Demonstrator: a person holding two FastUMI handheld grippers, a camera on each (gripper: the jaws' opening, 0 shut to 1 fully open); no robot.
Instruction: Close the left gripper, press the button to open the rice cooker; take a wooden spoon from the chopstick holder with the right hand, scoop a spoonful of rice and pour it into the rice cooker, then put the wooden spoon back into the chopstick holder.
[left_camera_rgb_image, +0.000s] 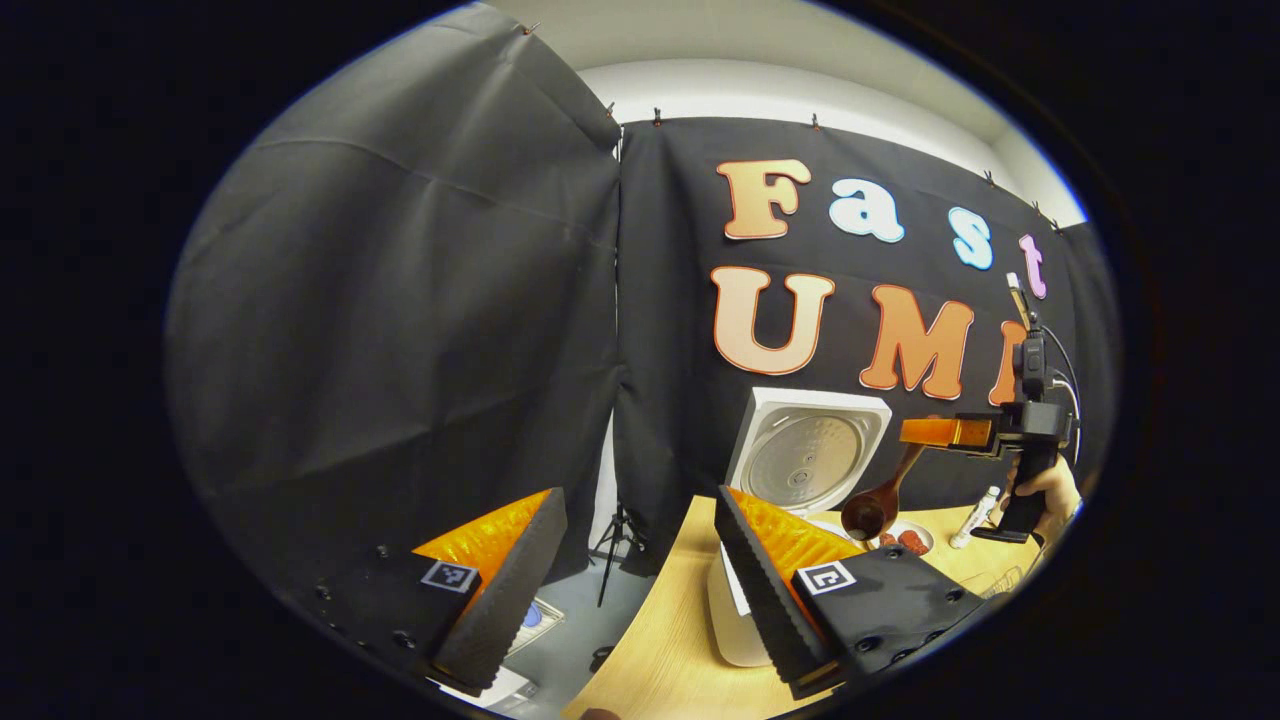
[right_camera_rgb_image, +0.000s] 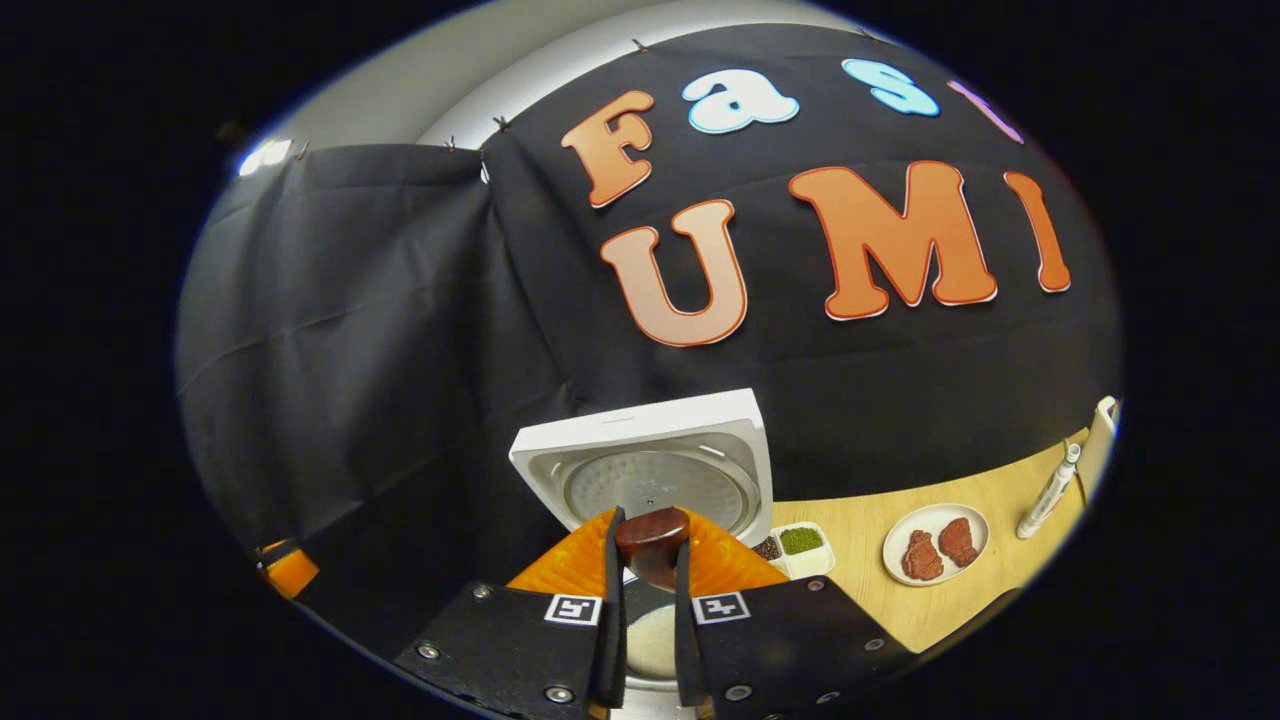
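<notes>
While the rice cooker (right_camera_rgb_image: 660, 470) stands open at the table's (right_camera_rgb_image: 890, 590) left end, lid upright against the cloth wall, we hold the wooden spoon (right_camera_rgb_image: 652, 545) directly over its pot. Our right gripper (right_camera_rgb_image: 650, 610) has its fingers drawn close and clamped on the spoon's handle, whose long axis slants downward from the fingers, bowl lowest, as seen from the left gripper view (left_camera_rgb_image: 872, 512). We cannot tell whether rice is in the bowl. Our left gripper (left_camera_rgb_image: 640, 590) hangs wide apart and empty, off the table's left edge. We judge tipping comes next, then returning the spoon.
</notes>
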